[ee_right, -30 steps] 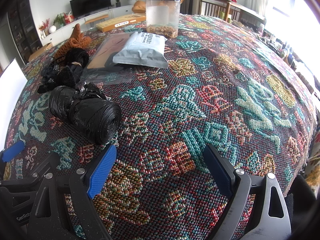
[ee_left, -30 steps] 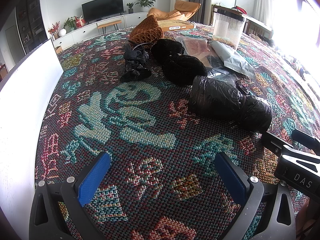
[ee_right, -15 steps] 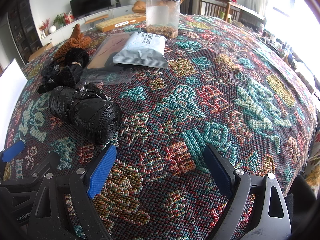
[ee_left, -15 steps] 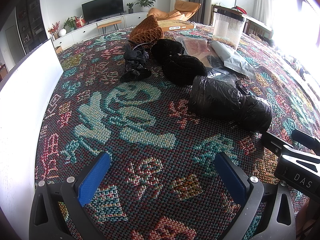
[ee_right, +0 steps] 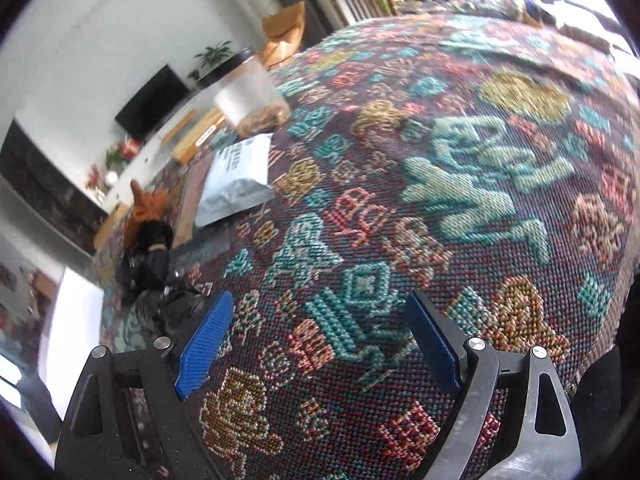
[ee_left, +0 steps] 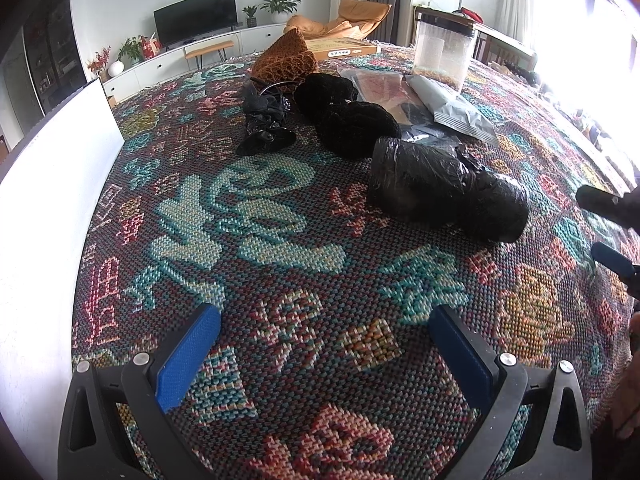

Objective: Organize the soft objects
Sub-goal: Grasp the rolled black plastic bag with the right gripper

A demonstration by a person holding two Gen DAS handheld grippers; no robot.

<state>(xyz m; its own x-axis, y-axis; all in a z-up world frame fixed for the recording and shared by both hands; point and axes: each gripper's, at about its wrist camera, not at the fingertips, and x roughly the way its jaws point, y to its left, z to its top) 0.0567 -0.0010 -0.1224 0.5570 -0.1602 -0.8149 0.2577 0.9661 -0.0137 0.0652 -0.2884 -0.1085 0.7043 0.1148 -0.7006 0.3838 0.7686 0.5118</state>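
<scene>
The left gripper (ee_left: 324, 344) hangs low over the patterned woven cloth (ee_left: 280, 248), its blue pads spread wide with nothing between them. The right gripper (ee_right: 320, 332) is likewise parted and empty, tilted over a bare stretch of the same cloth; its view is blurred, which suggests it is in motion. Neither touches any object, so the sorting appears not yet begun.

Just ahead of the left gripper, to its right, lies a roll of black plastic bags (ee_left: 444, 196) on its side, the nearest soft thing and probably the first candidate for a grasp. Beyond it two black fuzzy bundles (ee_left: 356, 124) sit touching each other, with a tangled black accessory (ee_left: 264, 120) beside them and a brown knitted piece (ee_left: 286, 60) behind. These soft goods form a loose cluster, probably heaped for sorting. Farther right a grey pouch (ee_left: 456, 108) partly overlies a flat packet, near a clear lidded jar (ee_left: 442, 54). A white board (ee_left: 48, 152) stands along the cloth's left edge.
</scene>
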